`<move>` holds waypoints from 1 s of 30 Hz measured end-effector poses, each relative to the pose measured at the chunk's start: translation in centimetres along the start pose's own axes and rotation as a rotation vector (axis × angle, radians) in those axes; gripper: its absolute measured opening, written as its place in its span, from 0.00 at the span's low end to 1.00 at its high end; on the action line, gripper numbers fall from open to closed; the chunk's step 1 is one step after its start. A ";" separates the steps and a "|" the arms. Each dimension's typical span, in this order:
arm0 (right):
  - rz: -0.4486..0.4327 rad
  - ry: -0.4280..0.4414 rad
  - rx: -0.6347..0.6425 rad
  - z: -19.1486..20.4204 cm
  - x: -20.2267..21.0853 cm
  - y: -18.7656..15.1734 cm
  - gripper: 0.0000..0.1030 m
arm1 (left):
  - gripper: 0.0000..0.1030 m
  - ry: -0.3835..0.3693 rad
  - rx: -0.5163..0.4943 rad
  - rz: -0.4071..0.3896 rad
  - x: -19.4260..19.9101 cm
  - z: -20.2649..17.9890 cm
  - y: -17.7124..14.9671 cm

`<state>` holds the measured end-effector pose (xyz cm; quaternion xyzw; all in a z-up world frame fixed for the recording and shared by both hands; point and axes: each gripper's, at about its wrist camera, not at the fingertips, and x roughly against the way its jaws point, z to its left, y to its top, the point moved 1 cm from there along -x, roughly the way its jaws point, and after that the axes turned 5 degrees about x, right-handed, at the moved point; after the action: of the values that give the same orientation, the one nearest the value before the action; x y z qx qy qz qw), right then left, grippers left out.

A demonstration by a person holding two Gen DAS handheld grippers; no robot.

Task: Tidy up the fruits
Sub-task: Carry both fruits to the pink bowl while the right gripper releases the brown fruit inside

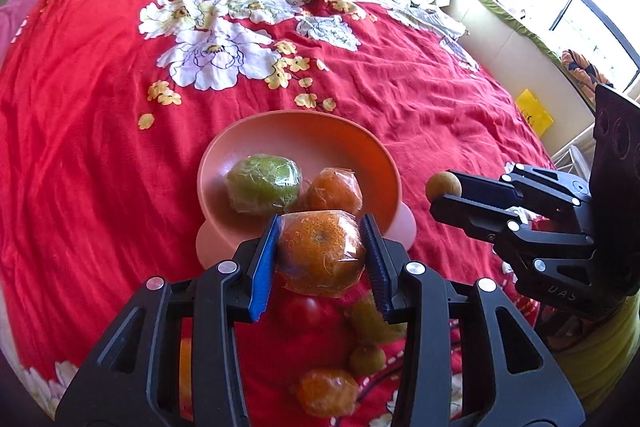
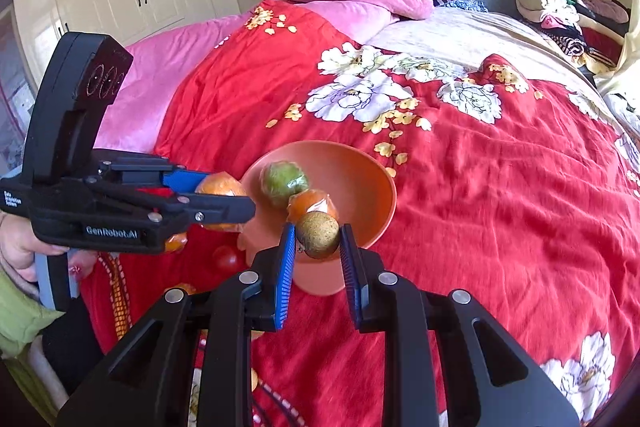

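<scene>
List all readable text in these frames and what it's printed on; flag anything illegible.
"GenRobot.AI": side of the left gripper, right wrist view.
"UAS": body of the right gripper, left wrist view; faint, reading uncertain.
Small white print at the left gripper's rear end: too small to read.
Yellow bag by the window: dark marking, blurred.

wrapped orange [image 1: 321,253] clamped between left gripper [image 1: 322,259] pads; brown kiwi [image 2: 318,235] pinched in right gripper [image 2: 318,247]; ahead, pink bowl [image 1: 360,147] holding wrapped green fruit [image 1: 262,183] and orange [image 1: 336,189].
</scene>
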<state>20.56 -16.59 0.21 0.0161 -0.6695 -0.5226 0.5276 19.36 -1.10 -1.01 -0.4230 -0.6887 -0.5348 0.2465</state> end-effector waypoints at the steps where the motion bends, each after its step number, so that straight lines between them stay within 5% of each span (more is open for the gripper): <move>1: 0.001 0.000 -0.002 -0.2 -0.3 0.1 0.21 | 0.31 0.001 0.000 0.004 -0.3 0.1 0.1; 30: 0.052 -0.036 -0.041 -3.5 -4.4 1.0 0.21 | 0.31 0.008 -0.021 0.058 -4.1 1.6 3.0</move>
<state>25.59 -15.98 -2.49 -0.0217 -0.6684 -0.5224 0.5290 24.17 -0.68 -3.19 -0.4432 -0.6695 -0.5363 0.2601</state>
